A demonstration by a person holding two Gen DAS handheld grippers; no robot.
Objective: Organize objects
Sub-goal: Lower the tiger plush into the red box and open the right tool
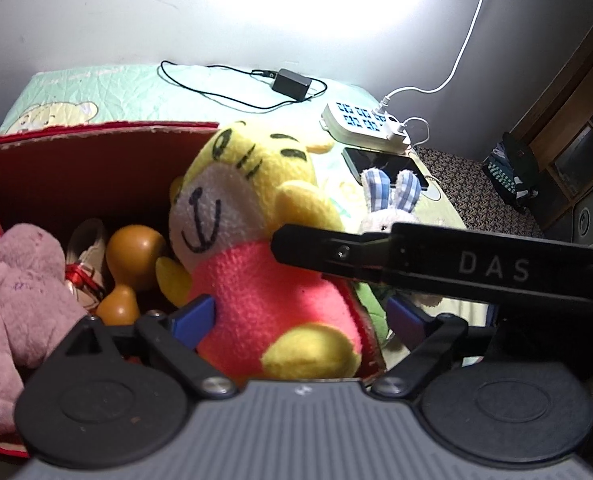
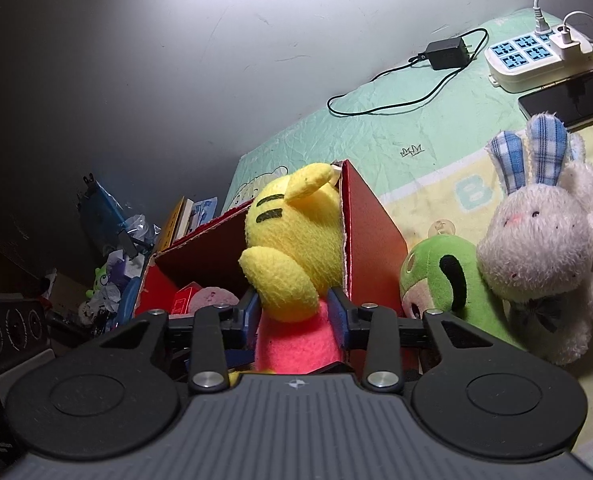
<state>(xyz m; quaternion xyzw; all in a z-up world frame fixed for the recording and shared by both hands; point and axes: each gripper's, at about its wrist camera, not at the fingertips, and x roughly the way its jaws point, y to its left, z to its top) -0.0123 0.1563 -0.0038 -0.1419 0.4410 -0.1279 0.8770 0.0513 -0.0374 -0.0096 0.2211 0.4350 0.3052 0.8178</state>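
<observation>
A yellow tiger plush [image 1: 264, 240] in a pink shirt sits upright at the right end of the red cardboard box [image 1: 96, 130], leaning on its right wall. My left gripper [image 1: 302, 316] is open, its blue pads straddling the plush's pink body and the box wall. The left pad [image 1: 200, 316] touches the plush. The right pad [image 1: 404, 316] stands apart, outside the wall. From behind, my right gripper [image 2: 295, 312] is shut on the plush's [image 2: 296, 232] pink body. One black finger of the right gripper [image 1: 336, 254] crosses the left wrist view.
In the box lie a pink plush [image 1: 16, 292] and a wooden gourd [image 1: 132, 256]. On the bed sheet beside the box [image 2: 372, 220] sit a green frog plush [image 2: 444, 280] and a white rabbit plush [image 2: 536, 248]. Behind are a power strip [image 2: 536, 56], phone [image 2: 572, 98] and charger [image 2: 446, 54].
</observation>
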